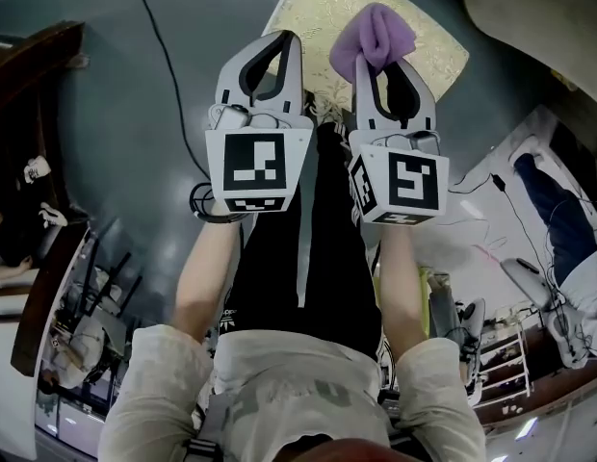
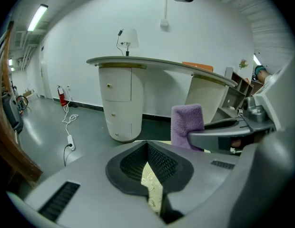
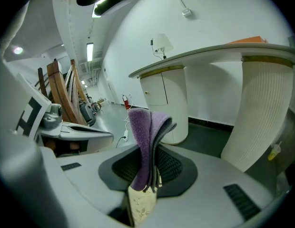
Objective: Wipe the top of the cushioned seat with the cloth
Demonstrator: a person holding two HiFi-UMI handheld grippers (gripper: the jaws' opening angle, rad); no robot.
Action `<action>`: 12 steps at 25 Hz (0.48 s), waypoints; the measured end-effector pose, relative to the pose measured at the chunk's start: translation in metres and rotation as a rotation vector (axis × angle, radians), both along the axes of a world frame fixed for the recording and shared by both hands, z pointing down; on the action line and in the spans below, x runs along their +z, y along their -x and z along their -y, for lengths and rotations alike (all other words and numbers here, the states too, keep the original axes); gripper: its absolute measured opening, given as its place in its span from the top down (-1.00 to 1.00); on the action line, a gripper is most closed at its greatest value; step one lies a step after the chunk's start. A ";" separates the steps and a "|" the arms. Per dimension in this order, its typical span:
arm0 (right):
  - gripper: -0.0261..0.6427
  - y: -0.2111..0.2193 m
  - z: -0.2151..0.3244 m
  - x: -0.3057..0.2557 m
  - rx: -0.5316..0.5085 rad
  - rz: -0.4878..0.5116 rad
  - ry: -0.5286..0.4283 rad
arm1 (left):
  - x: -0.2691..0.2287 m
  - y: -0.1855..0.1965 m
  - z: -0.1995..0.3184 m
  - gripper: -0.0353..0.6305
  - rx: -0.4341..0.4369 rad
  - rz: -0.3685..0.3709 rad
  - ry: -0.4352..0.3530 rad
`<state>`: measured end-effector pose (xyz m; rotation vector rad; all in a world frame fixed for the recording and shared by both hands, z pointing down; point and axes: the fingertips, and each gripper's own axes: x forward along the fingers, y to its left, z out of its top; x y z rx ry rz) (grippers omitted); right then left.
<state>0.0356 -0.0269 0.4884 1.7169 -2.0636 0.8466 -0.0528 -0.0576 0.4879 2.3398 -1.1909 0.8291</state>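
Right gripper view: my right gripper (image 3: 148, 172) has its jaws clamped on the purple cloth (image 3: 142, 132), a folded fuzzy towel sticking straight up past the pads. It's hanging over the cushioned seat (image 1: 428, 41), cream-gold with a floral weave. My left gripper (image 2: 148, 167), just beside it, is pinched together on nothing.

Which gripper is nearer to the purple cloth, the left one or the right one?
Right. The right gripper is shut on the cloth, which sticks out past its jaws. The left gripper is beside it, shut and empty, apart from the cloth.
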 end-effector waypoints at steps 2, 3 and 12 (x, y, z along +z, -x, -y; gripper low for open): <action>0.66 0.003 0.005 0.002 -0.008 0.019 0.008 | 0.002 0.002 -0.001 0.88 -0.006 0.004 0.012; 0.66 0.006 0.008 0.004 -0.018 0.028 0.013 | 0.004 0.004 -0.001 0.88 -0.009 0.005 0.016; 0.66 0.030 0.070 0.020 0.012 0.376 0.204 | 0.012 0.012 0.005 0.88 -0.007 0.018 0.029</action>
